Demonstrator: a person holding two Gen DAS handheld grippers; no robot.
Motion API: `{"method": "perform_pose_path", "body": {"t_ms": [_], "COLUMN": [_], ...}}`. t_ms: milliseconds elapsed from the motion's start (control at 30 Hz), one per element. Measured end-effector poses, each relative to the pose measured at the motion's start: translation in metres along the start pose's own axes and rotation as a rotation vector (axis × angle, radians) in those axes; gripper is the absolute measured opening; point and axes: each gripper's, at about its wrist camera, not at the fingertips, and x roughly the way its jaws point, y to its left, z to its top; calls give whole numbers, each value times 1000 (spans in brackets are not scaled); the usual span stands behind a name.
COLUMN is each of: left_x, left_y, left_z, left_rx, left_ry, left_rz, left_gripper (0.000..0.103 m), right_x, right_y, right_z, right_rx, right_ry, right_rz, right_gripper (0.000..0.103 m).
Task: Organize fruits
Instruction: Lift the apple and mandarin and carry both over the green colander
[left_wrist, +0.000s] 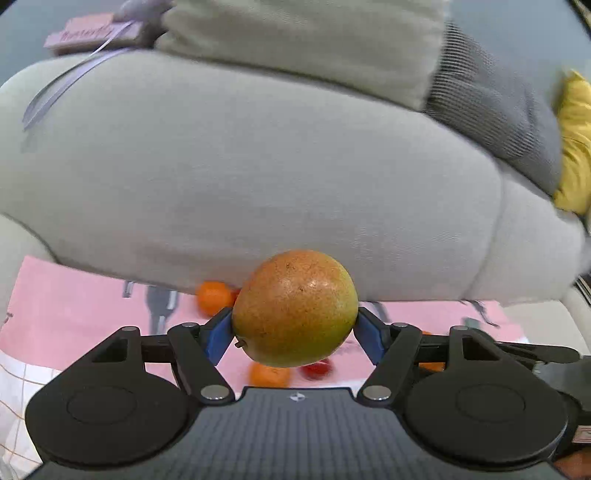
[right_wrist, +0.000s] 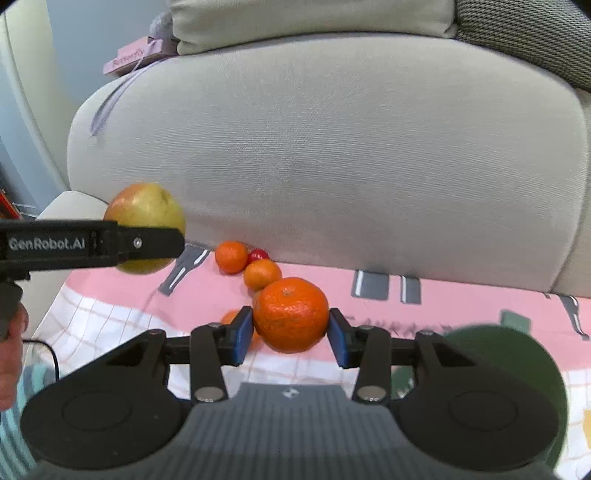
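The right gripper (right_wrist: 291, 334) holds a large orange (right_wrist: 291, 314) pinched between its blue fingers (right_wrist: 242, 339), lifted above the pink patterned cloth (right_wrist: 461, 306). Beyond the fingers, two small oranges (right_wrist: 262, 274) and a red fruit (right_wrist: 258, 254) lie against a grey cushion (right_wrist: 332, 147). Far left of the fingers, the left gripper (right_wrist: 147, 242) clasps a yellow-green fruit (right_wrist: 146, 206).

Each camera sits just behind its own tool and looks forward and downward along the fingers toward the grey sofa cushion (left_wrist: 258, 166). The left wrist view faces the cushion close up, its mango (left_wrist: 295, 308) filling the near middle. The right wrist view stands a little further back from the cushion (right_wrist: 332, 155). Both views share the cushion, the pink cloth (right_wrist: 314, 291) below it, and the mango (right_wrist: 146, 206).
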Motion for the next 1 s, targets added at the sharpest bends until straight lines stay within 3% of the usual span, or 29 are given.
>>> {"method": "perform_pose_path", "body": {"t_ms": [167,533,1000], "left_x": [-22,-18,34], "left_y": [-40,-120,-167], "left_z": [-13,-39,-60], "left_rx": [69,228,356], "left_ry": [4,61,180], "left_rz": [-72,-154,-196], "left_gripper": [80,80,80], "right_x": [-31,-64,-54], "right_y": [-16,-58,-104], "right_z": [-21,-60,-76], "right_rx": [1,38,32], "right_ry": [-13,6,83], "right_rz": [-7,-70,-149], "right_gripper": [41,41,41]}}
